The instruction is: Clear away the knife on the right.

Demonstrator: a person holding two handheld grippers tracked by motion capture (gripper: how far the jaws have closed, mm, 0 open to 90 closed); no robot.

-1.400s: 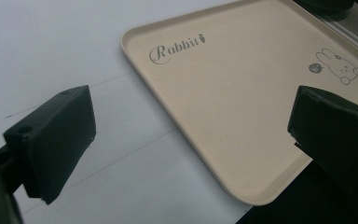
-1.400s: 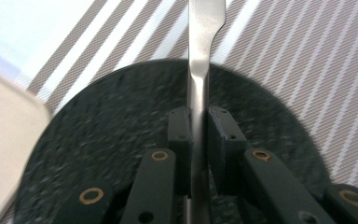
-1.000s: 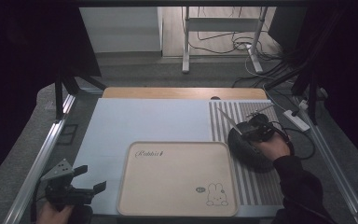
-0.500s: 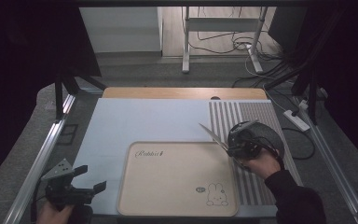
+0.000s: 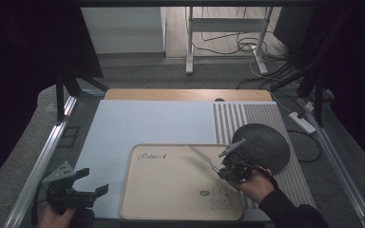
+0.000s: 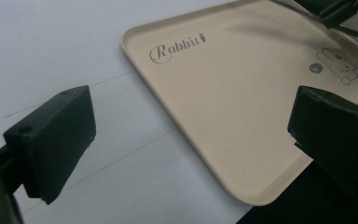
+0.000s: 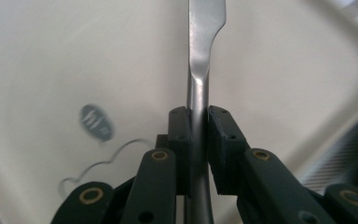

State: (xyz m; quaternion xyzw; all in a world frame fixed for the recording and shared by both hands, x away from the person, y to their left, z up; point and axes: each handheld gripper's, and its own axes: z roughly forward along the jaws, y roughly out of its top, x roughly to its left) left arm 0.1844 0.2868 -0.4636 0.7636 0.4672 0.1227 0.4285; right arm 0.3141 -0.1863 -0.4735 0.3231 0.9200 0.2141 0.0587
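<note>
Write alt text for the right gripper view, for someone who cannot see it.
The right hand-held gripper clamps the handle of a metal utensil between its two black jaws, and the utensil points straight up the frame. Behind it lies a beige tray with a small printed rabbit drawing at lower left.

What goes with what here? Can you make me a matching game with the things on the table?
Things:
1. flat silver metal utensil
2. beige rectangular tray with a rabbit drawing
3. dark round mat
4. left gripper

Places or states:
A. lies on the striped right side of the table
B. jaws wide apart, nothing between them
C. pinched between the black jaws of the right gripper
D. lies flat near the table's front edge, nothing resting on it

Pairs: 1-C, 2-D, 3-A, 4-B
</note>
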